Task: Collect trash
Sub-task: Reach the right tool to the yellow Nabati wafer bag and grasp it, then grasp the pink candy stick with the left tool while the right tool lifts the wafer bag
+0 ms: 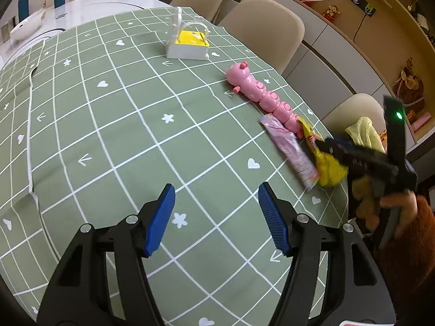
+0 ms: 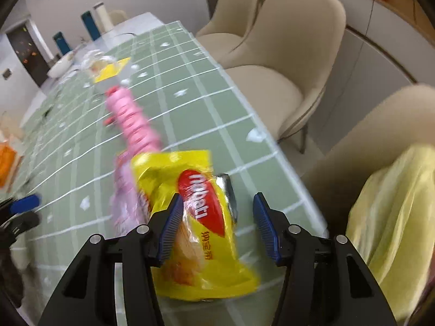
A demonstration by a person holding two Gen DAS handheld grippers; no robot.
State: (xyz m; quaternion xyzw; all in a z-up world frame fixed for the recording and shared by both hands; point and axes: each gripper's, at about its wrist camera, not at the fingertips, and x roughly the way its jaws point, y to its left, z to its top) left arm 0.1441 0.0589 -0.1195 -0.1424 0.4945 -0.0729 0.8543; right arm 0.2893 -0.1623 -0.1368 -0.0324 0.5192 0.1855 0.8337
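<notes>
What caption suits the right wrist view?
Open tongs straddle a yellow snack wrapper on the green checked tablecloth.

- The left gripper (image 1: pixel 216 218) points steeply down, its jaws spread apart with nothing between the blue ribbed pads (image 1: pixel 160 218).
- The right gripper (image 2: pixel 216 226) also tilts down, jaws wide and not pressing on anything.
- From the left wrist camera, the right gripper (image 1: pixel 350 153) appears at the right edge, blurred, gripped by a hand (image 1: pixel 397 212) in an orange-brown sleeve (image 1: pixel 407 258).
</notes>
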